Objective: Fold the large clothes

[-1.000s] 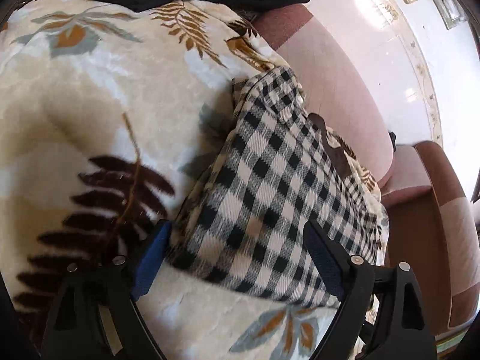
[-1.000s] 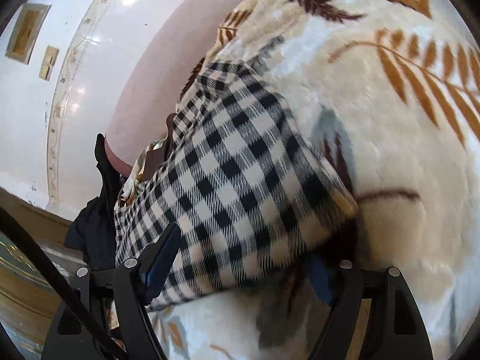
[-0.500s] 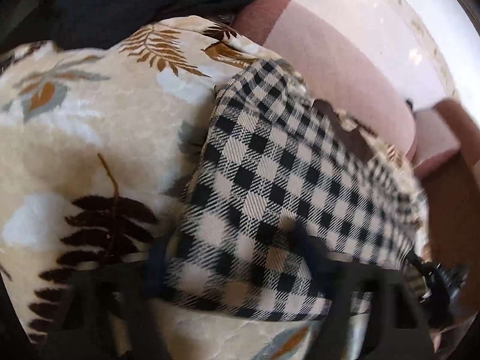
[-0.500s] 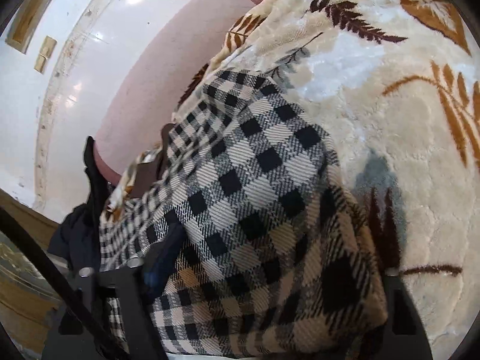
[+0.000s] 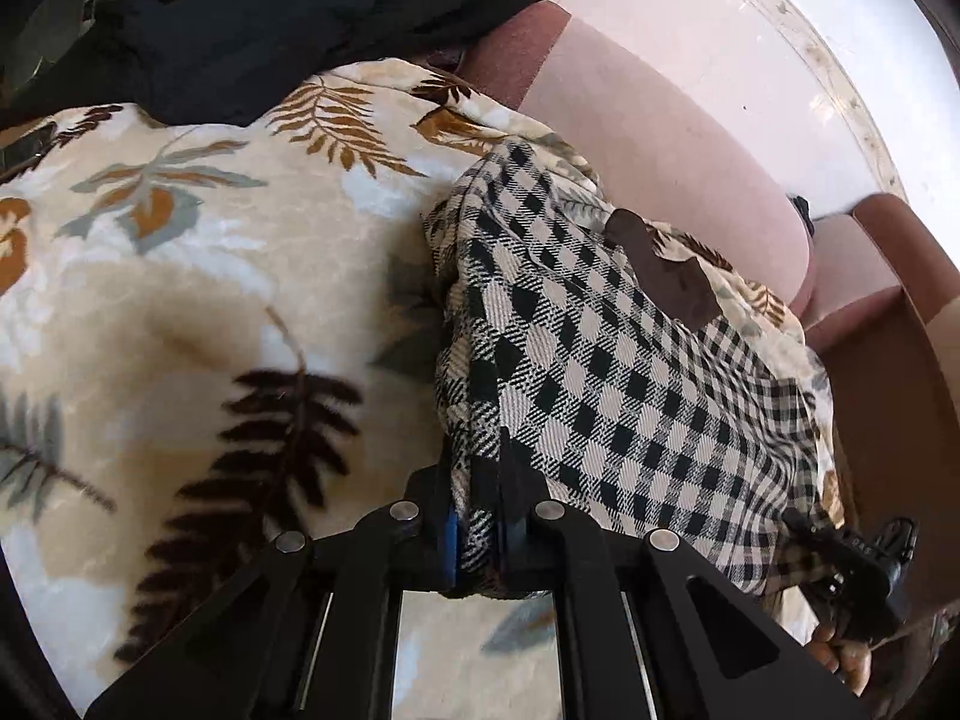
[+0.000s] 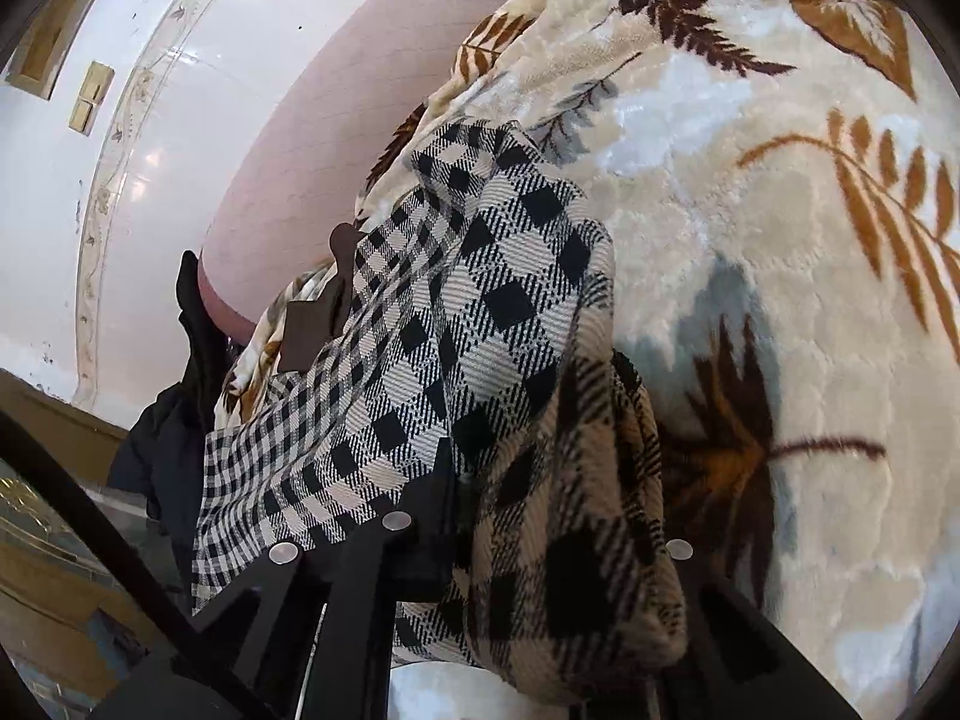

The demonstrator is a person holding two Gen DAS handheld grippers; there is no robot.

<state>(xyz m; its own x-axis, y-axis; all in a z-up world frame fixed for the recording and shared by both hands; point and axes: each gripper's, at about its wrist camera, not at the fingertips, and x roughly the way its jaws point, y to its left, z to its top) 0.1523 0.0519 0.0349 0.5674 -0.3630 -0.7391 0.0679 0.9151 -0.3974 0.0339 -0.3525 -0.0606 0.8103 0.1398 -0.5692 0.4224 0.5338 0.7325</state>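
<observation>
The checked garment (image 5: 606,372), black and cream, lies on a leaf-print blanket (image 5: 198,276) that covers a pink sofa (image 5: 672,162), with its near edge gathered up off the plush. In the left wrist view the left hand-held gripper (image 5: 480,516) is pressed tight on a bunched fold of that edge, blue pads squeezing the cloth from both sides. From there the fabric runs away to the right and far side, toward the sofa's pink cushion. Over in the right wrist view the right hand-held gripper (image 6: 540,516) has the other corner of the checked garment (image 6: 468,324) between its jaws, and they are closing on it; a thick roll of cloth drapes over the right finger and hides it. A dark brown patch (image 5: 660,276) lies at the garment's far edge. A black garment (image 5: 252,18) is heaped at the far left of the blanket. At the lower right edge of the left view, fingers of a hand (image 5: 840,657) show below the other black tool.
</observation>
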